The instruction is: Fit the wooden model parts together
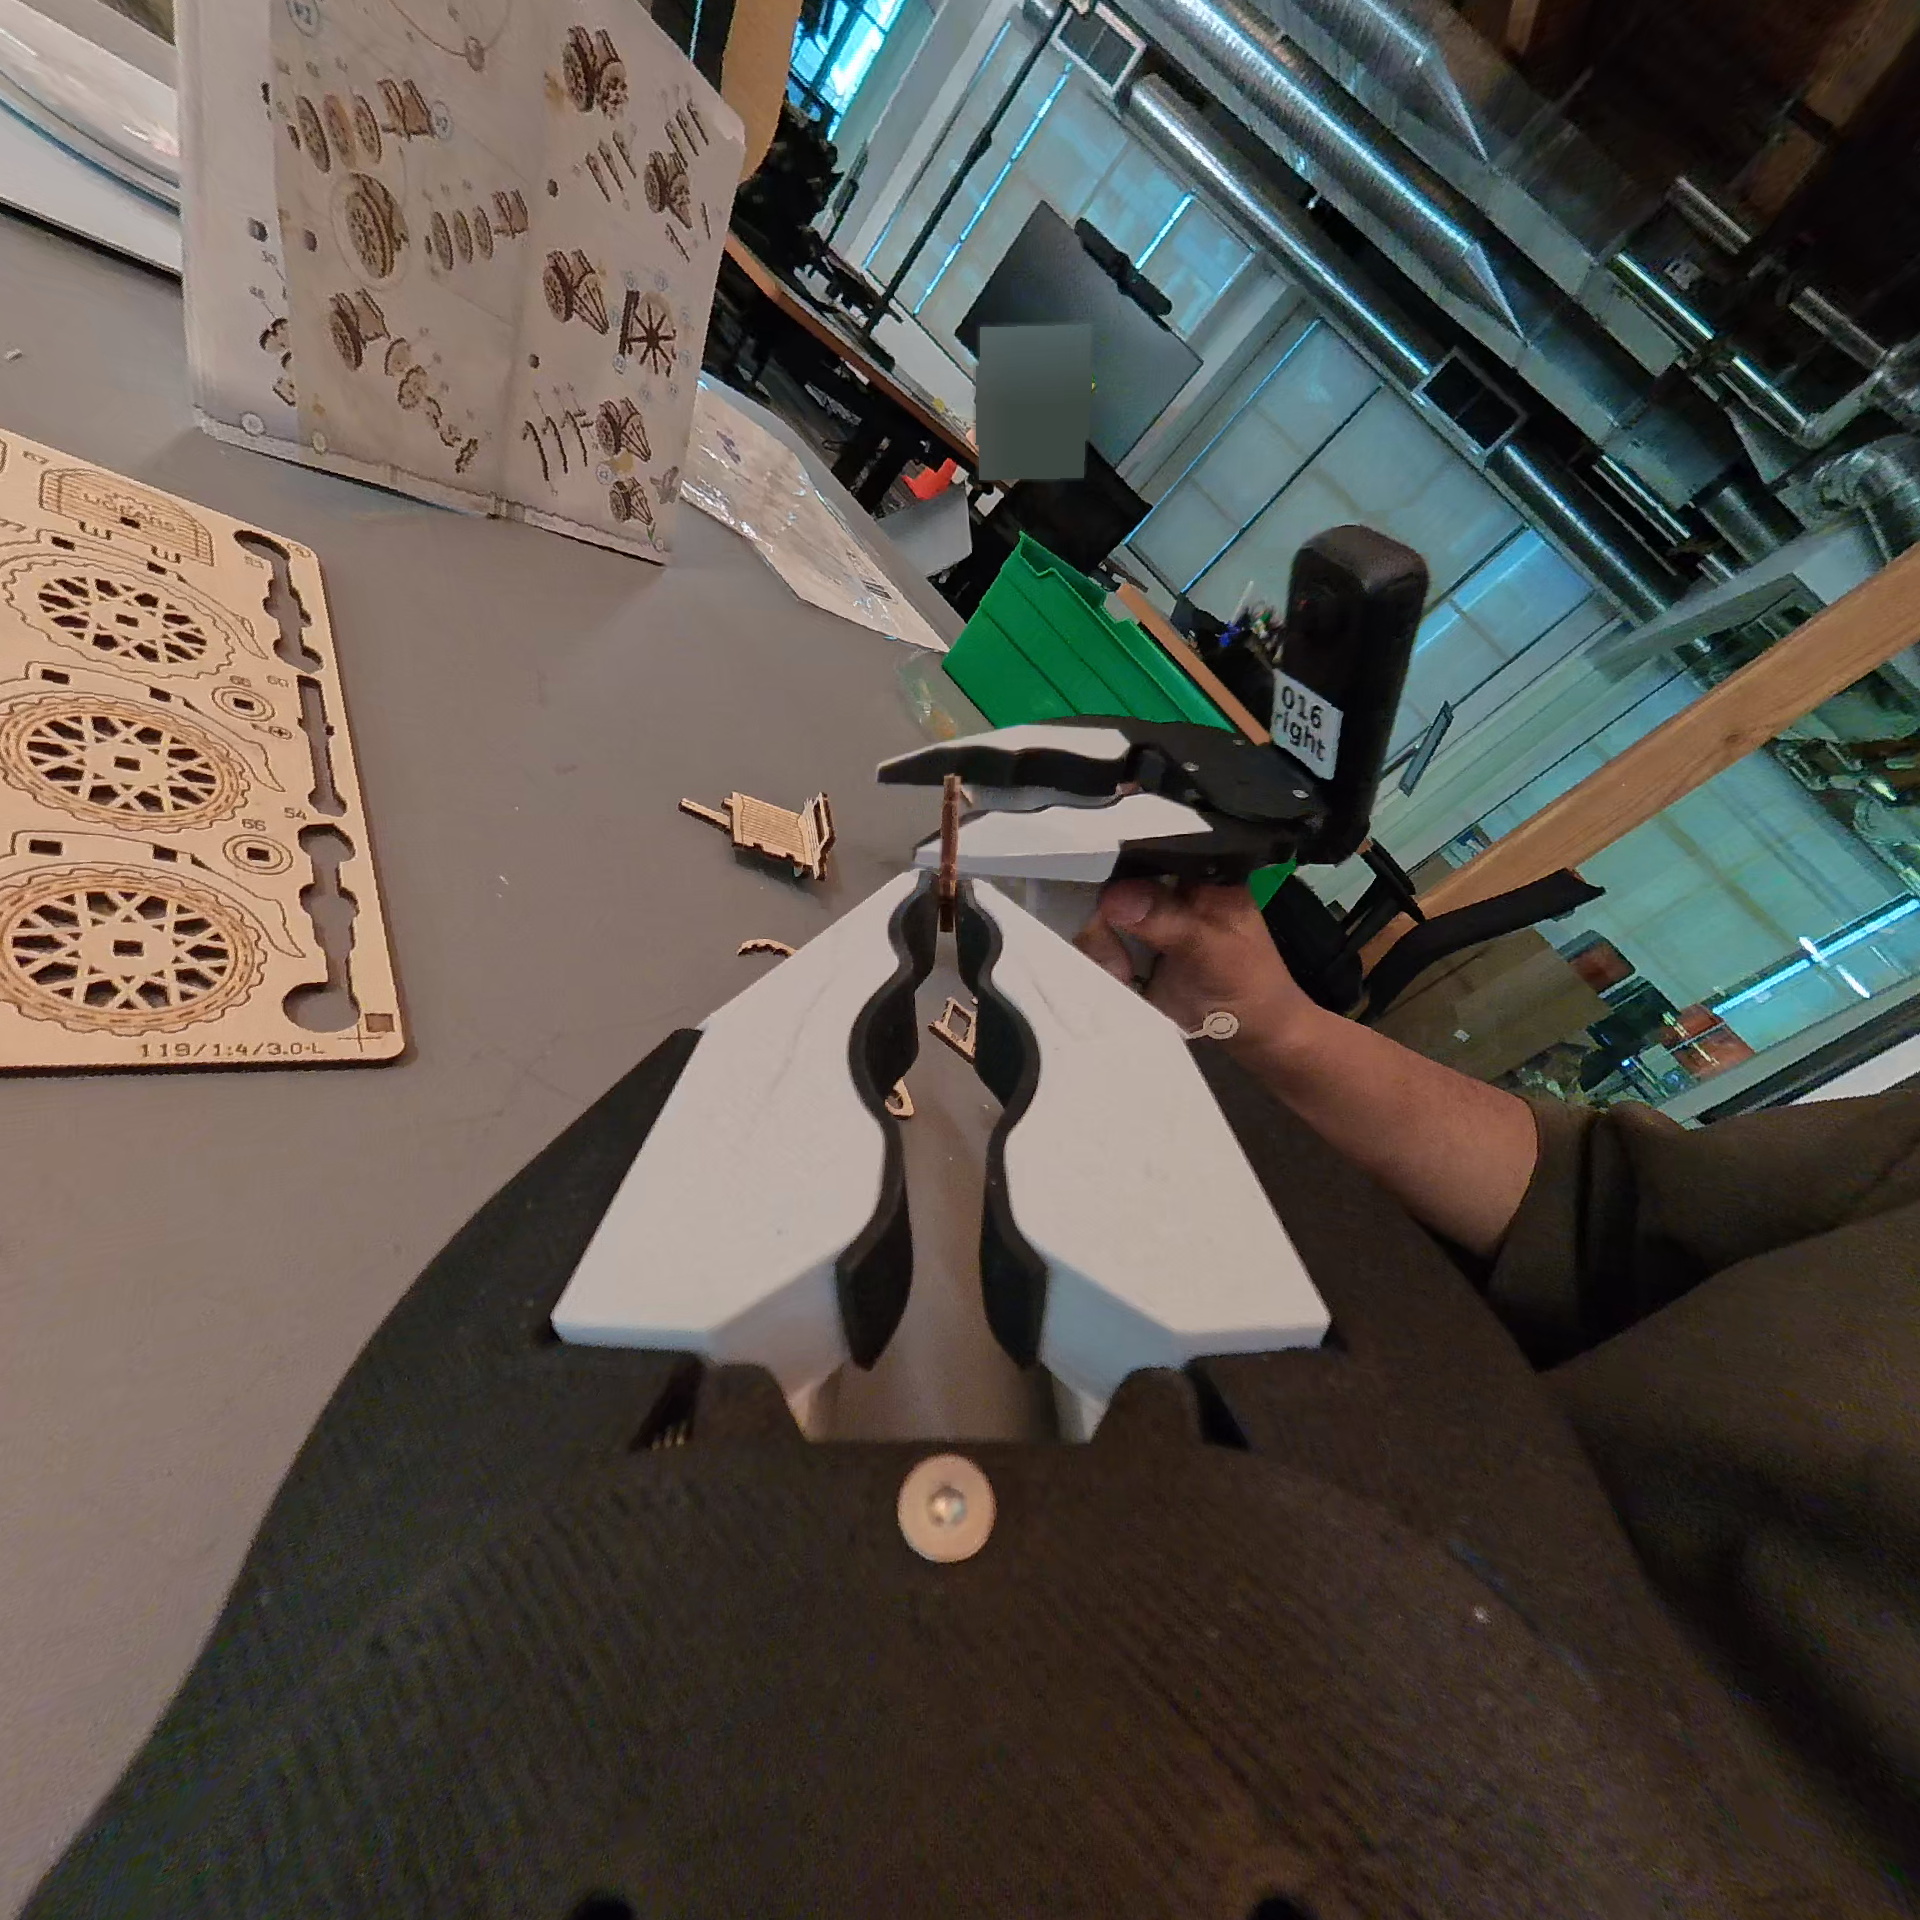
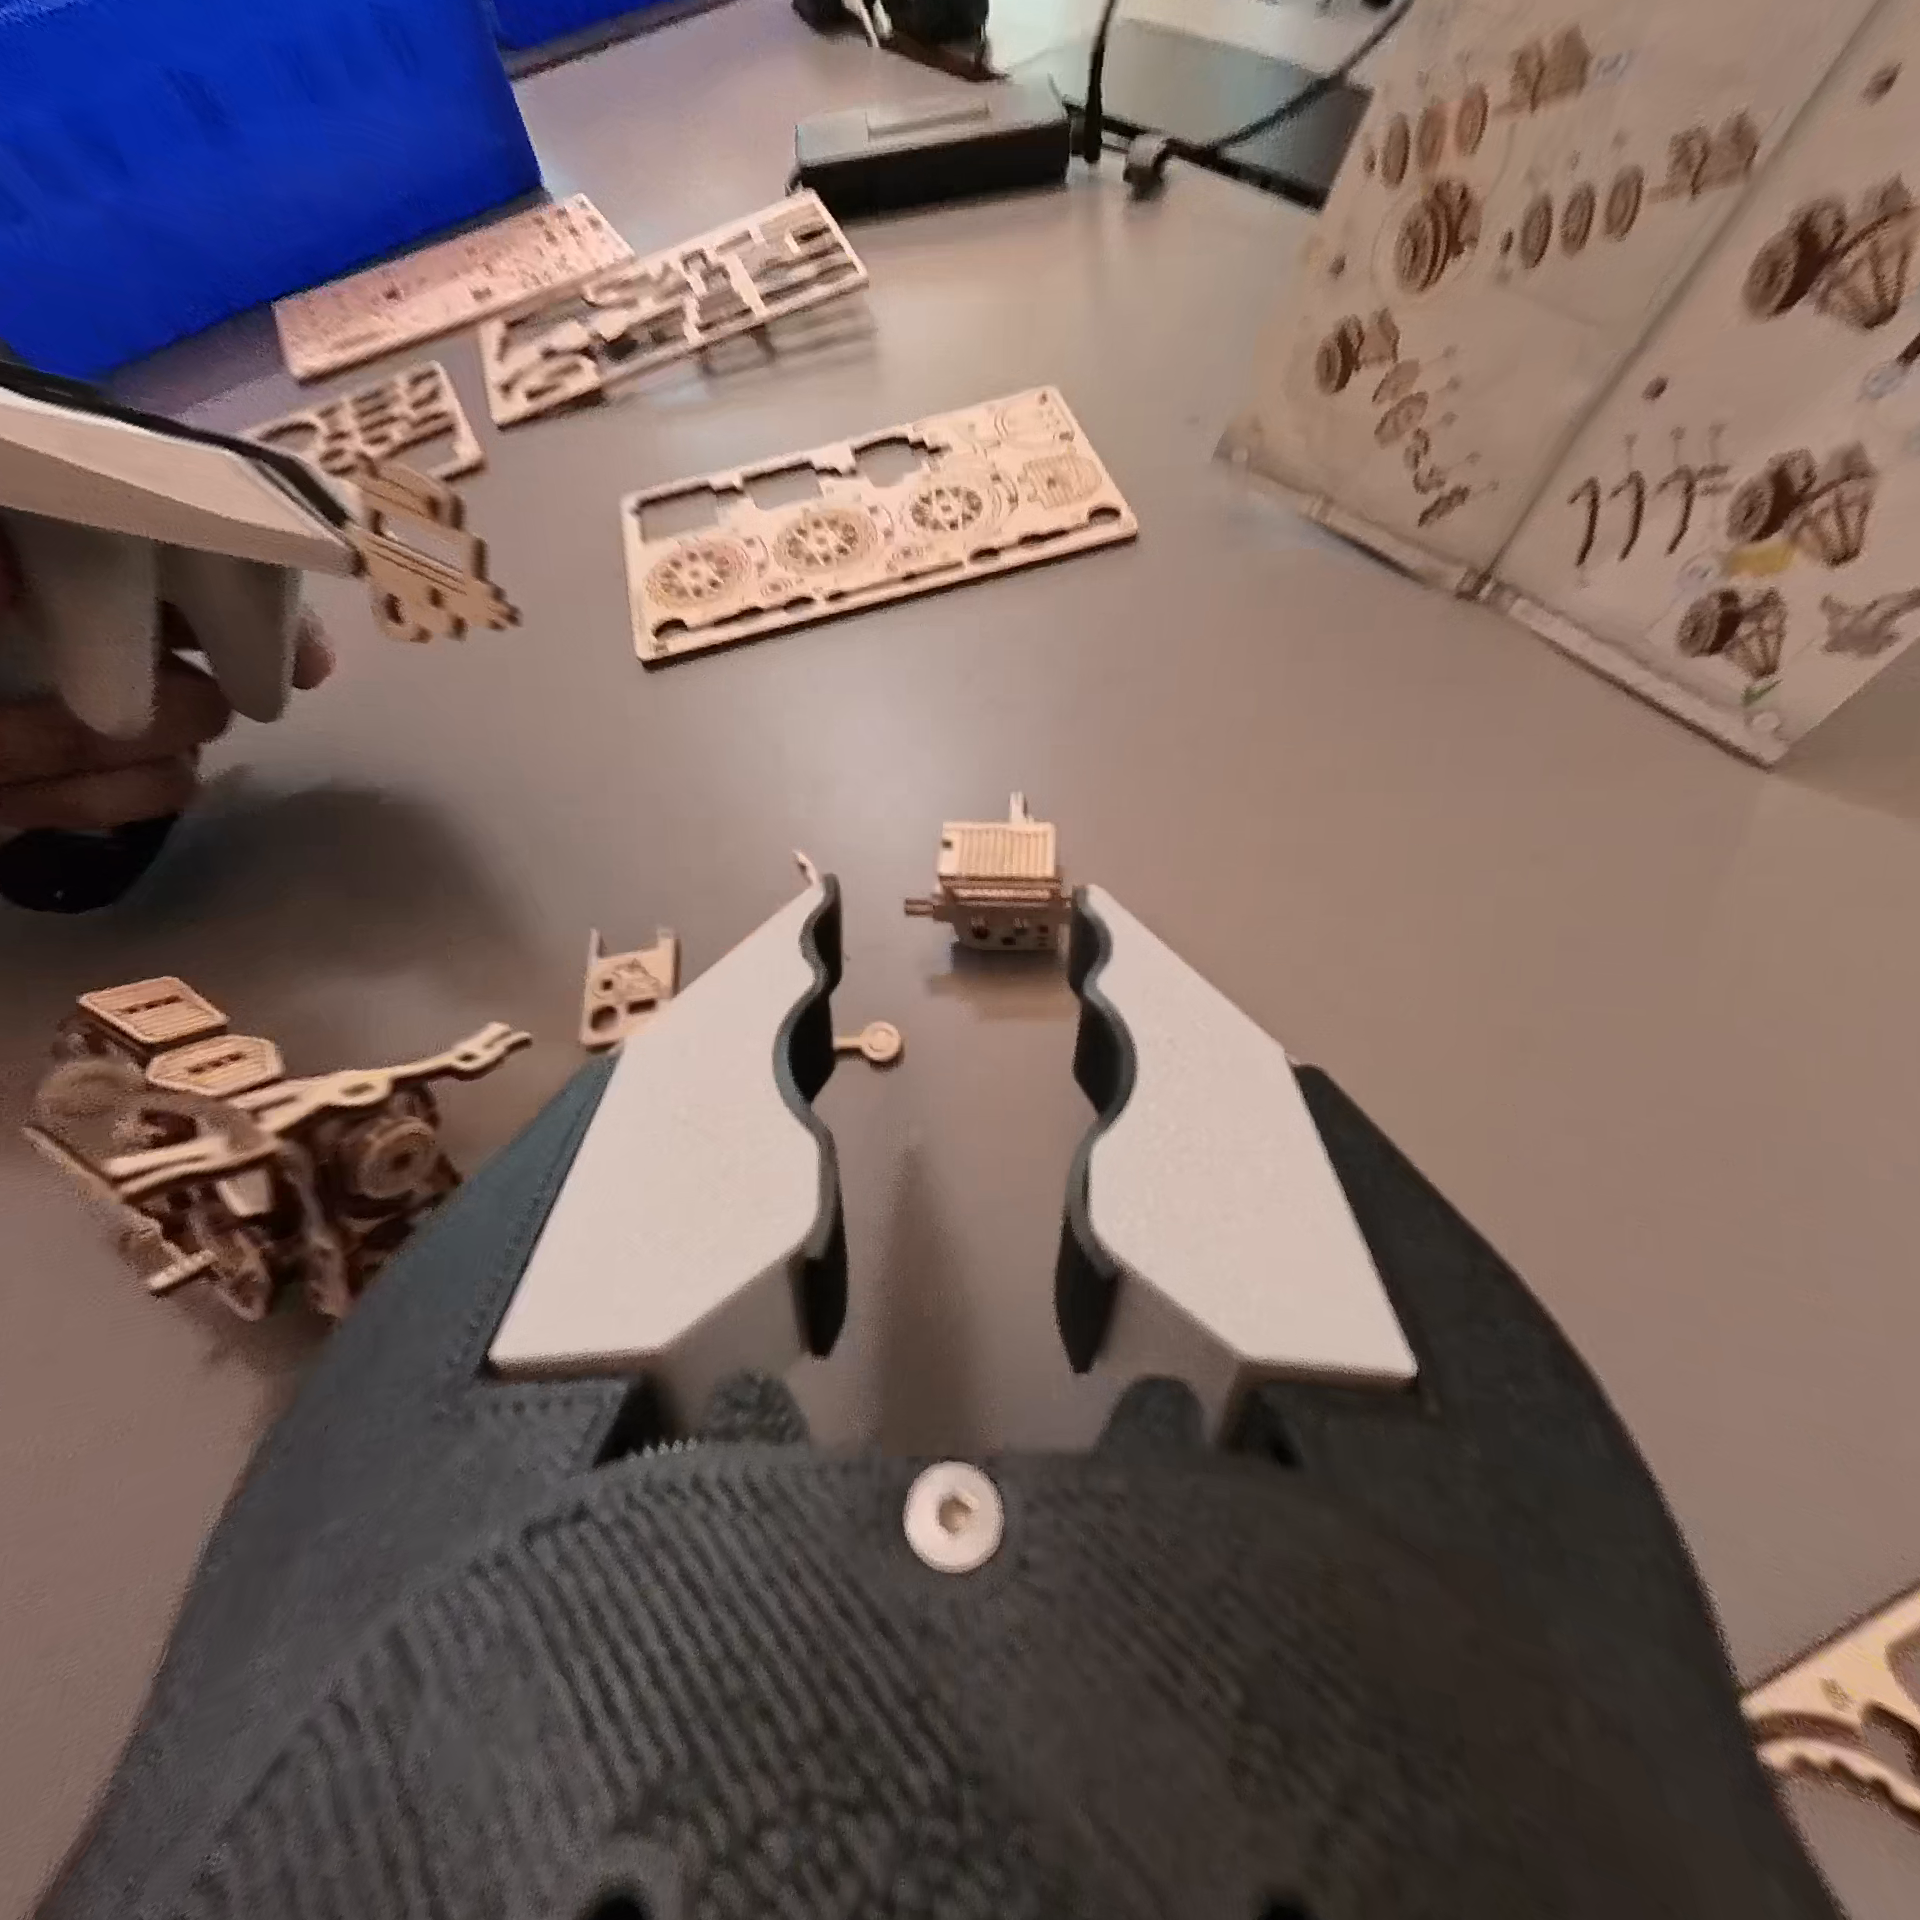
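My left gripper (image 1: 945,888) is shut on a flat slatted wooden part (image 1: 948,831), seen edge-on between its tips. In the right wrist view the same part (image 2: 431,561) hangs from the left gripper (image 2: 348,535) at the upper left, above the table. My right gripper (image 2: 954,909) is open and empty, low over the table. A small wooden box assembly (image 2: 997,894) sits just beyond its tips, close to the right finger (image 2: 1174,1091). In the left wrist view the right gripper (image 1: 914,810) stands open just behind the held part, and the box assembly (image 1: 774,831) lies to its left.
A partly built wooden model (image 2: 239,1153) lies left of my right gripper, with a small flat piece (image 2: 627,987) and a round-headed piece (image 2: 871,1042). Cut-out sheets (image 2: 878,535) (image 1: 156,769) lie farther out. An instruction booklet (image 2: 1610,416) stands upright at the right. A blue box (image 2: 239,156) is at the back left.
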{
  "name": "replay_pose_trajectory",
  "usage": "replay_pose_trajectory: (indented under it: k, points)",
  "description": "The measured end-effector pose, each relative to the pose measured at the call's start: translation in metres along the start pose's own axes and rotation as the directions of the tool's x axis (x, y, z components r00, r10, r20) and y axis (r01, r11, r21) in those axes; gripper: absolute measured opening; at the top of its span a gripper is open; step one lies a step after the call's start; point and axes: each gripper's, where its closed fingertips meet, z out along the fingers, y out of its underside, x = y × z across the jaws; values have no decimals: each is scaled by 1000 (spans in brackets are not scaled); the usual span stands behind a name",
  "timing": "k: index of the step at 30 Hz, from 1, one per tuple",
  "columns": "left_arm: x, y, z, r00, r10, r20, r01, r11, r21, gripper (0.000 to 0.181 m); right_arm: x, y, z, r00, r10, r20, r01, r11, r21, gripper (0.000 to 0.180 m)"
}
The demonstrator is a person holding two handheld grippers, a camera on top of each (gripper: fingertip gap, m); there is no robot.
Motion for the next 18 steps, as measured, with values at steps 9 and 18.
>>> replay_pose_trajectory:
  k: [9,18]
  points:
    - [1,1,1,1000,6,0,-6,1000,-2,1,-63,-42,-16,985,-95,141,66,979,193,34]
    - [3,-5,1,943,288,168,-290,957,-14,1,-93,-47,-16,968,-131,212,84,973,217,35]
